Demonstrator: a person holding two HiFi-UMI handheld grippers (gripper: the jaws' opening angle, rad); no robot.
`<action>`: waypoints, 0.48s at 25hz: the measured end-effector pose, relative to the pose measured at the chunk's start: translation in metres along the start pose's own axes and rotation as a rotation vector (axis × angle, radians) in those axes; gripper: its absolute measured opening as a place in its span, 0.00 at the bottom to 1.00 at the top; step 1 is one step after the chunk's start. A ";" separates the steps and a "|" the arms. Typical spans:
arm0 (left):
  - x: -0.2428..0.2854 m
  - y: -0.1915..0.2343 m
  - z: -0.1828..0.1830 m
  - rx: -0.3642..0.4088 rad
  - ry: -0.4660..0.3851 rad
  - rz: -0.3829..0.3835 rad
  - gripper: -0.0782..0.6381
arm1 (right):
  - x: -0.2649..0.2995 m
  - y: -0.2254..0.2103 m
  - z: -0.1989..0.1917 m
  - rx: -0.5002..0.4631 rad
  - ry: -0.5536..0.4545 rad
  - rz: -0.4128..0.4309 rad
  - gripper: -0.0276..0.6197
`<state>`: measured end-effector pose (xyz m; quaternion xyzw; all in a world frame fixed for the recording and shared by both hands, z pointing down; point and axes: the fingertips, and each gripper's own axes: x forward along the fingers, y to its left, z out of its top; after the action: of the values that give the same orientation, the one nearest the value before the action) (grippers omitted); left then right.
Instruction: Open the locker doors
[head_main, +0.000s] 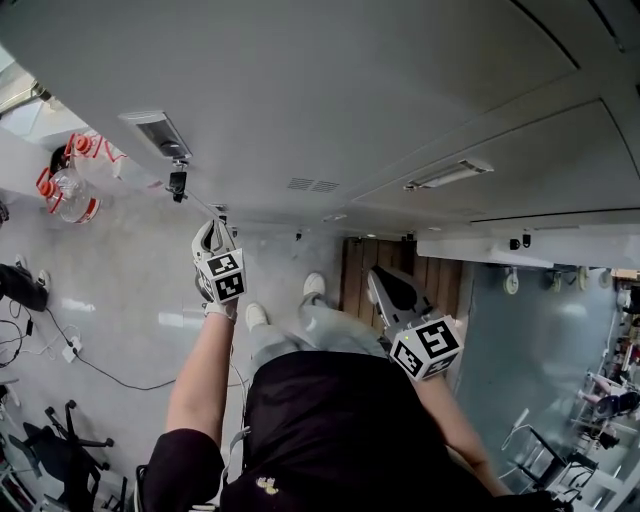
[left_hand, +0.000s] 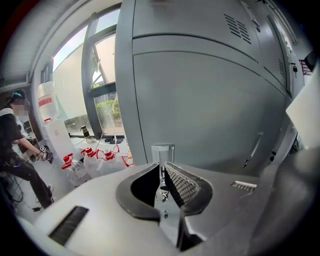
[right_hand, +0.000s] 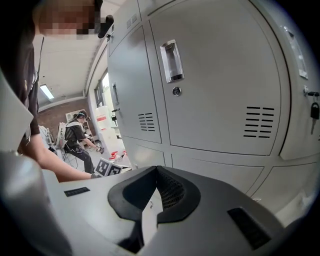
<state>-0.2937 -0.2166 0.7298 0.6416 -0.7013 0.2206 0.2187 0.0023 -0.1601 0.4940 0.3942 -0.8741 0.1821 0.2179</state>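
the left gripper (left_hand: 162, 167) fills the bottom of its own view, its jaws drawn almost together with only a thin slit showing and nothing in it; it is lined up with the recessed handle (left_hand: 162, 151) of a low locker door (left_hand: 210, 100), near it but not touching. the right gripper (right_hand: 156, 170) is pressed together and empty too, facing a higher locker door (right_hand: 220, 75) with a recessed handle (right_hand: 171, 61) and a keyhole (right_hand: 176, 91) under it, and it hangs well apart from both. every door in view looks closed, so the task seems to be at its start: the approach to a first handle, most likely the low one by the left gripper. the next move would call for spreading those jaws, slipping one into the recess and pulling outward; a locked door could refuse. the lockers are smooth grey metal with vent slots. the floor (head_main: 130, 290) is pale grey with a wooden patch (head_main: 385, 270), cables (head_main: 90, 365) and red-capped water bottles (head_main: 70, 190) by a window (left_hand: 105, 75). another person (right_hand: 77, 135) works further off.
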 end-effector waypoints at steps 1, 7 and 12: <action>0.004 0.001 -0.002 -0.009 0.008 0.006 0.15 | -0.002 -0.001 -0.002 0.002 0.004 -0.007 0.09; 0.029 0.010 -0.010 -0.029 0.057 0.043 0.24 | -0.010 -0.008 -0.009 0.003 0.022 -0.040 0.08; 0.047 0.013 -0.015 -0.057 0.086 0.073 0.29 | -0.017 -0.013 -0.015 0.008 0.032 -0.068 0.08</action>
<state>-0.3098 -0.2444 0.7689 0.5991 -0.7201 0.2358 0.2586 0.0262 -0.1505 0.4992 0.4216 -0.8559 0.1843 0.2361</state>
